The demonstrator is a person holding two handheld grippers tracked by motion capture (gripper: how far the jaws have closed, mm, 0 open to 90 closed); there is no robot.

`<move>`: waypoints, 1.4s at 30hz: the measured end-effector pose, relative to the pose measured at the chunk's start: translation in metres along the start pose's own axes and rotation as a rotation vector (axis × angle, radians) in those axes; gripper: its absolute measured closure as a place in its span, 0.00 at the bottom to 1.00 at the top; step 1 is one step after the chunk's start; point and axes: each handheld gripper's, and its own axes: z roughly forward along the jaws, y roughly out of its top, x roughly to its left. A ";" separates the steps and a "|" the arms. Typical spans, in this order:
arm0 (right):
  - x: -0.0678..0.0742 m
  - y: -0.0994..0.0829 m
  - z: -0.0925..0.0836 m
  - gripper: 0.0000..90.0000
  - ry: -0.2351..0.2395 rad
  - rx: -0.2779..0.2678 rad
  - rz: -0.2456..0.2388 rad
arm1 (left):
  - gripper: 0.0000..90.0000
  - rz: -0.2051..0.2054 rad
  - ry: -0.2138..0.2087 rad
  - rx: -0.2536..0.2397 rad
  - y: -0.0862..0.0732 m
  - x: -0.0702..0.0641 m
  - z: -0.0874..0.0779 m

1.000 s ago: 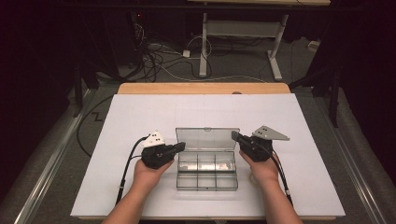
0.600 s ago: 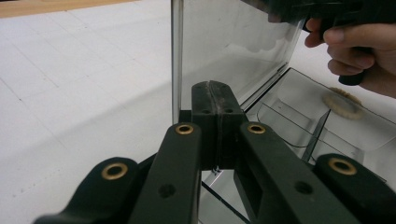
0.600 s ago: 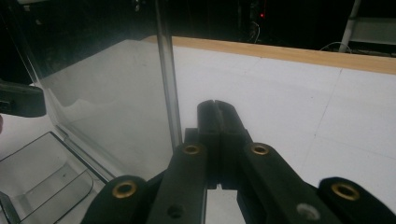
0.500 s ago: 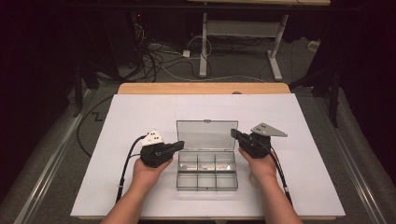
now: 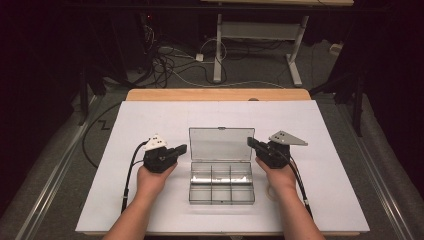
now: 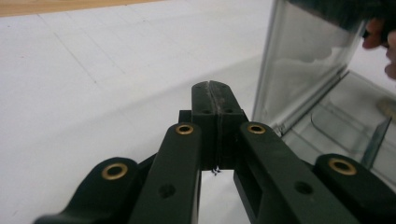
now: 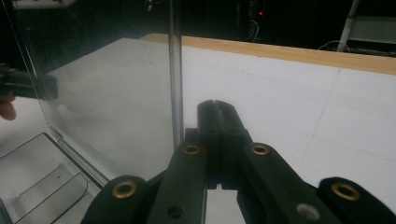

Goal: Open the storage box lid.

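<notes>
I have the clear plastic compartment box [image 5: 221,182] lying at the middle of the white-covered surface [image 5: 150,115], its transparent hinged lid [image 5: 221,144] standing upright at the far edge and the divided tray open toward me. The left claw [image 5: 182,148] sits just beside the lid's left edge, and the right claw [image 5: 250,142] just beside its right edge; I cannot tell from the high view whether either tip touches the plastic. In the left gripper view the left claw's black jaws are pressed flat together with nothing between them, the lid's edge [image 6: 271,60] rising close to the right of the tip. In the right gripper view the right claw [image 7: 218,112] is likewise fully closed and empty, with the lid's edge [image 7: 175,70] upright just to its left. My judgement is that the step in hand is handling the lid, most likely tipping it forward to close the box, with both claws used as pushers rather than graspers. The next move would call for even pressure from both sides so the lid swings on its hinge without skidding the light tray. Both hands [image 5: 150,177] rest low near the surface, wrists level, claws angled inward toward each other.
</notes>
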 end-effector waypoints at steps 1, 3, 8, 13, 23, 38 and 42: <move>0.000 0.000 0.000 1.00 0.000 -0.002 -0.001 | 0.98 0.002 -0.007 0.002 0.003 0.000 0.003; -0.001 0.000 0.000 1.00 -0.001 -0.002 0.000 | 0.98 0.005 -0.022 -0.004 0.008 -0.002 0.008; -0.002 0.001 0.000 1.00 0.000 -0.008 0.001 | 0.98 0.019 -0.035 -0.025 0.018 -0.006 0.010; -0.002 0.003 0.001 1.00 -0.003 -0.008 -0.002 | 0.98 0.016 -0.042 -0.025 0.020 -0.005 0.011; -0.006 0.005 0.006 1.00 -0.016 0.008 0.001 | 0.98 0.004 -0.032 -0.021 0.021 0.001 0.019; -0.015 0.002 0.025 1.00 -0.056 0.092 0.008 | 0.98 -0.044 -0.028 0.026 0.015 0.015 0.038; -0.019 -0.001 0.032 1.00 -0.046 0.126 0.023 | 0.98 -0.049 -0.023 0.070 0.014 0.017 0.044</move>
